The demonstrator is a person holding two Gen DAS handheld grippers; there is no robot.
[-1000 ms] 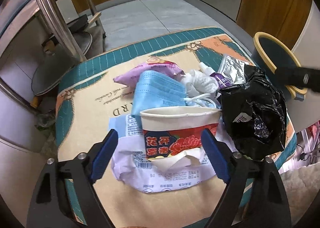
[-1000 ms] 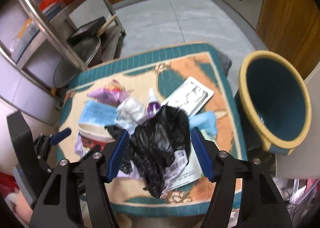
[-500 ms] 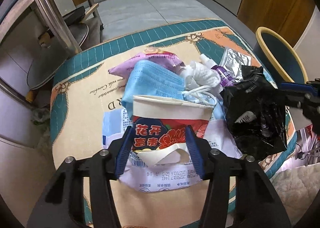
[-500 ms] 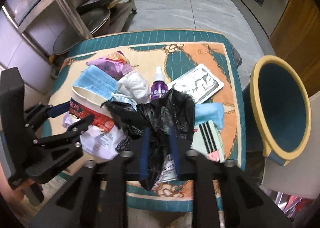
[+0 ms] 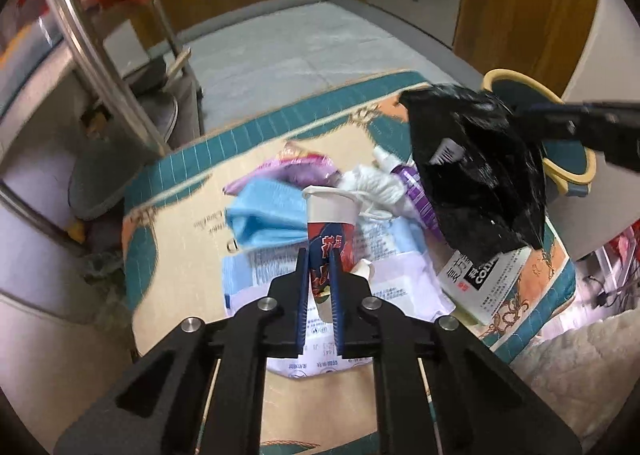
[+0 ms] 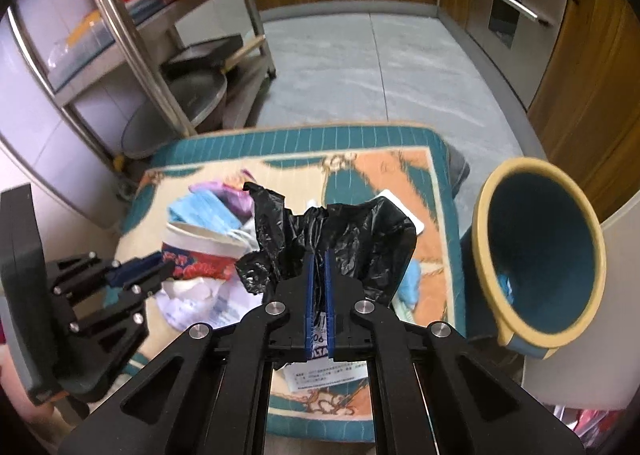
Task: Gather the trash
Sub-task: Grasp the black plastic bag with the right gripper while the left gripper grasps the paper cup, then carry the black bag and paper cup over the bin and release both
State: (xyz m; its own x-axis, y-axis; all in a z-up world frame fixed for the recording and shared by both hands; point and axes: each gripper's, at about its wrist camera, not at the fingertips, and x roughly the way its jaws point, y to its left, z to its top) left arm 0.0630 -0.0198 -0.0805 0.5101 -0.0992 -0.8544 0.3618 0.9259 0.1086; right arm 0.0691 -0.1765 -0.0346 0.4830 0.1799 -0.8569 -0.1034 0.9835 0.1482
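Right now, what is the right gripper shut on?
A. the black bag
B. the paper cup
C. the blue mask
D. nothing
A: the right gripper pinches the black bag, while the left gripper clamps the paper cup.

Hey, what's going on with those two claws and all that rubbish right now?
Left claw shut on crushed red-and-white paper cup. Right claw shut on crumpled black plastic bag, lifted. Teal yellow-rimmed bin open alongside; nothing blocking.
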